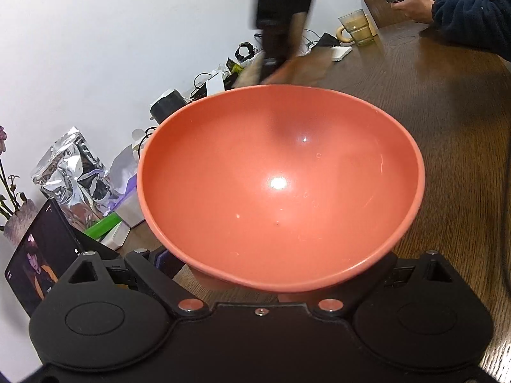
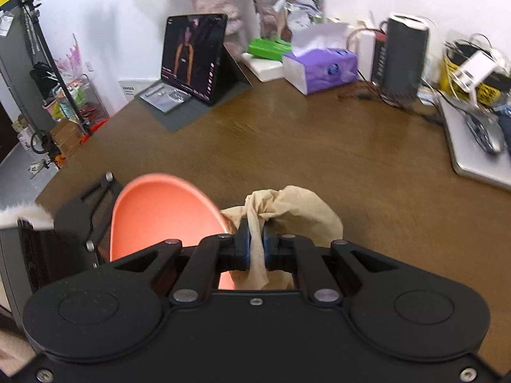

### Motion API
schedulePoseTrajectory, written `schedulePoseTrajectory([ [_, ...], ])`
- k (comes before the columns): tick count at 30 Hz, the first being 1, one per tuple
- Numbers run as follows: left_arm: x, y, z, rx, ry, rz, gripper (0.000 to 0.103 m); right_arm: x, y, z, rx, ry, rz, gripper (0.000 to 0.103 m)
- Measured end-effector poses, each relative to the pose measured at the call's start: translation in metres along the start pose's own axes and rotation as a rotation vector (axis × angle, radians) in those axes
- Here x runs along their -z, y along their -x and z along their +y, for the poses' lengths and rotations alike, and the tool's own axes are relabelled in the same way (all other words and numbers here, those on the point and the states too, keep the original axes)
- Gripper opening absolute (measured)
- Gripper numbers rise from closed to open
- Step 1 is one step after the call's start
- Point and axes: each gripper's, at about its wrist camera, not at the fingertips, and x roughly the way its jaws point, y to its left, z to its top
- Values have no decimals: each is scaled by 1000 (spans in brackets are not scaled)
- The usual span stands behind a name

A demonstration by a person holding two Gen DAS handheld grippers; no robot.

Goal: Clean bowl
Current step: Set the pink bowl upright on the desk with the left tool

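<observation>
An orange bowl (image 1: 281, 185) fills the left wrist view, tilted with its inside facing me and a few faint marks on its wall. My left gripper (image 1: 252, 290) holds it from below with its arms spread wide; the fingertips are hidden under the bowl. My right gripper (image 2: 256, 239) is shut on a crumpled beige paper towel (image 2: 293, 210), just right of the bowl's (image 2: 159, 217) far rim. In the left wrist view the right gripper (image 1: 274, 32) is a blur above and beyond the bowl.
Along the wall of the brown wooden table (image 2: 319, 146) stand a propped tablet (image 2: 191, 57), a purple tissue box (image 2: 319, 67), a foil bag (image 1: 70, 172), a dark cylinder (image 2: 402, 60) with cables and a laptop (image 2: 479, 146). Another person's hands (image 1: 412, 3) and a glass mug (image 1: 354, 27) are across the table.
</observation>
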Motion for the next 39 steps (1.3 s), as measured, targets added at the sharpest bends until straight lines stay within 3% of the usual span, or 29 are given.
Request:
schedulePoseTrajectory([
  [6,1,-1,0,-3,-1,3,95,36,4,13,50,45,72,8],
  [12,1,-1,2,-1,4,7,95,59,5,30,27,80,125,9],
  [16,1,-2,2,-1,6,8,94,67,5,42,-10,96,144,8],
  [23,0,-3,4,0,18,15,94,75,-1,60,-150,101,161,9],
  [27,-1,-4,6,6,34,22,94,75,-5,64,-174,98,153,9],
  [33,-1,-8,13,10,81,54,94,76,-4,50,-88,49,133,9],
  [39,-2,-13,23,4,146,98,94,77,1,34,-3,-15,47,9],
])
